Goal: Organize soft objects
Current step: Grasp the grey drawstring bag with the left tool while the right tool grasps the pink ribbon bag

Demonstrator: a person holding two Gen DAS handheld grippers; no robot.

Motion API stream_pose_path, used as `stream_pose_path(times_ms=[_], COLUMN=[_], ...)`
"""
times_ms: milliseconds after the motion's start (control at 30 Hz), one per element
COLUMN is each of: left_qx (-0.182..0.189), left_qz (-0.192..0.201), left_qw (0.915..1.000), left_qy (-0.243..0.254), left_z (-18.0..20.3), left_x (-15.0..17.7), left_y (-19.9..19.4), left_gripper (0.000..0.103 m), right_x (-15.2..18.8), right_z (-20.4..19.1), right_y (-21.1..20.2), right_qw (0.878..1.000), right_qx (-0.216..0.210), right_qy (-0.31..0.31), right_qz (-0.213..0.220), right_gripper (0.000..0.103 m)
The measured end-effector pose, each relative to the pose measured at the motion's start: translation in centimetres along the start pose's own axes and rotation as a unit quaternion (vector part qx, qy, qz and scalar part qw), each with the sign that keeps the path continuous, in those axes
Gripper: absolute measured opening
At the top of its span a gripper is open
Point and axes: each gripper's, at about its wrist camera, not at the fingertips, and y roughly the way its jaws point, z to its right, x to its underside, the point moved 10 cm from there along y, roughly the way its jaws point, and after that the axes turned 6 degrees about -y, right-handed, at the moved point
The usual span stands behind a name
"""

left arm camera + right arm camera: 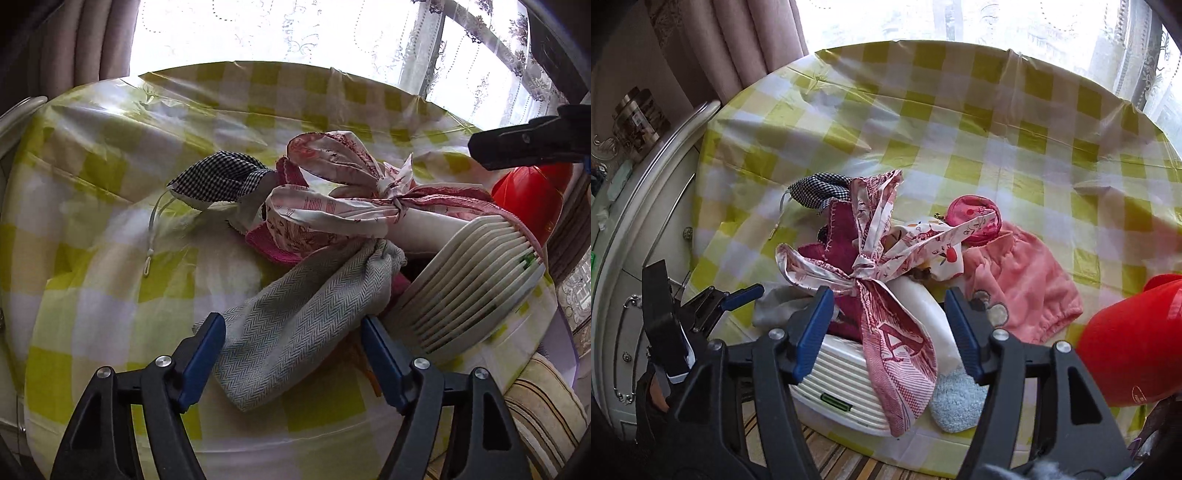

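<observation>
The left gripper (pixel 293 326) stands wide open, its blue pads on either side of a grey herringbone cloth (pixel 295 314) without pressing it; the cloth lies on the checked tablecloth (pixel 92 258) against a white ribbed basket (pixel 476 280). The right gripper (pixel 888 325) is also well open and holds nothing; a pink and white patterned scarf (pixel 894 332), knotted in the middle, hangs over the basket (pixel 834 373) rim between its pads. A light blue fuzzy cloth (pixel 955 406) sits just beside the basket. Beyond lie a dark red cloth (pixel 842 236), a pink garment (pixel 1023 284) and a black-and-white checked mask (pixel 820 190). A red container (pixel 1134 343) stands at the right.
</observation>
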Motion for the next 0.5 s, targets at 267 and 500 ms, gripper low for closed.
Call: stream_pose_path(times_ms=[267, 500], left_qx=[0.017, 0.036], left_qz=[-0.01, -0.018], left_qw=[0.9997, 0.999], left_qy=[0.011, 0.018], left_z=[-0.1, 0.5], left_x=[0.5, 1.2], left_y=[1.4, 2.1], left_gripper=[0.076, 0.055], right_x=[-1.2, -0.7], right_z=[-0.7, 0.0], right_y=[5.4, 8.3], right_qw=[0.996, 0.989], right_qx=[0.002, 0.025], right_qy=[-0.012, -0.027], right_qz=[-0.085, -0.14], right_gripper=[0.066, 0.066])
